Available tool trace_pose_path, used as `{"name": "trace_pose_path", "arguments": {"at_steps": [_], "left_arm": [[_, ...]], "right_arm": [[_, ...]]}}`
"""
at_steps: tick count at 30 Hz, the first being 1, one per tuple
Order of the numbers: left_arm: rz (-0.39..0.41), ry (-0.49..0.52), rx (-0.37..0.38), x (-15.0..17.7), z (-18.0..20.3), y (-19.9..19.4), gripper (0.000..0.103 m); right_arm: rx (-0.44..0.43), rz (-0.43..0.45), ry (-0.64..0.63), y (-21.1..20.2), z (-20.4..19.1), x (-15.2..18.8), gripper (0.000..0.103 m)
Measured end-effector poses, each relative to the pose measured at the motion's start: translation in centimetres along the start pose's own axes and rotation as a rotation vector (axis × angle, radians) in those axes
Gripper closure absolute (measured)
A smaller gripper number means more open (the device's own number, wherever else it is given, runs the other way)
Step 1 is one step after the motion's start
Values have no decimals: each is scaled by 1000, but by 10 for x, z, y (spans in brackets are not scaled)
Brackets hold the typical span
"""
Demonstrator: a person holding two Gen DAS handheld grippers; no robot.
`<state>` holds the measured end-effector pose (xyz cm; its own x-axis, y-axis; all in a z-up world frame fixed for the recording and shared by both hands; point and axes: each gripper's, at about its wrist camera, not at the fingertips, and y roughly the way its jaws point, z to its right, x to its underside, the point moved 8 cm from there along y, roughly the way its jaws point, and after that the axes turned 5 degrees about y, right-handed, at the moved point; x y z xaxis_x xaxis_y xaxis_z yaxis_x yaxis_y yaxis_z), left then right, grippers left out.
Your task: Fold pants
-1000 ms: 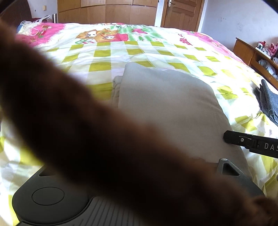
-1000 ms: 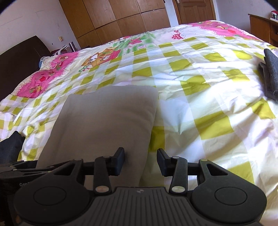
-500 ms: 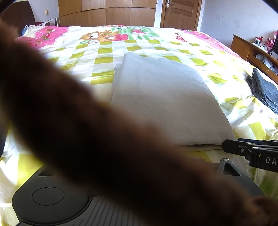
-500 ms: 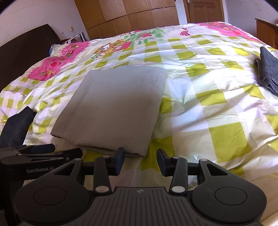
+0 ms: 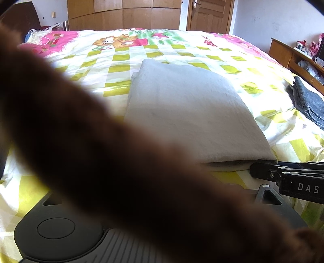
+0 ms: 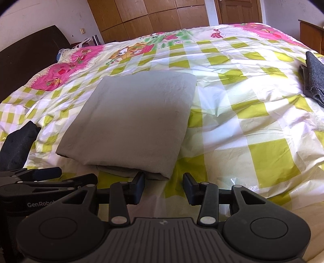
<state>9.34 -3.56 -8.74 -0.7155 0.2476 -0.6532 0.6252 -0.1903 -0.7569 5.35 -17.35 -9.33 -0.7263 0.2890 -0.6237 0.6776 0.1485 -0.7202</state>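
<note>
Grey pants lie folded into a thick rectangle on my side of the bed, resting flat on the green-and-white checked cover, the stacked layers showing at the near edge. My right gripper sits low just in front of that near edge, fingers spread apart with nothing between them; the left-hand finger looks close to or touching the near right corner of the fold, contact I cannot confirm, and the other finger is over bare cover. From the right wrist view I see the left gripper at the left, lying flat near the pants' near left corner, its two fingers seen edge-on, one farther back than the other; whether they are apart or together I cannot tell. In the left wrist view a blurred brown shape crosses most of the frame and hides that gripper's own fingers. The same view shows the right gripper's tip at the pants' near right corner. A dark grey garment lies well apart at the right side of the bed. A dark cloth lies at the left edge. Wooden wardrobe stands at the far wall.
</note>
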Motion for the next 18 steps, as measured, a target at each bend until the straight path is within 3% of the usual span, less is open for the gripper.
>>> {"name": "trace_pose_path", "arguments": {"at_steps": [18], "left_arm": [[-30,-7,-29,0,-5,8,3]], "right_arm": [[28,19,-65,1,-10,1,48]]}}
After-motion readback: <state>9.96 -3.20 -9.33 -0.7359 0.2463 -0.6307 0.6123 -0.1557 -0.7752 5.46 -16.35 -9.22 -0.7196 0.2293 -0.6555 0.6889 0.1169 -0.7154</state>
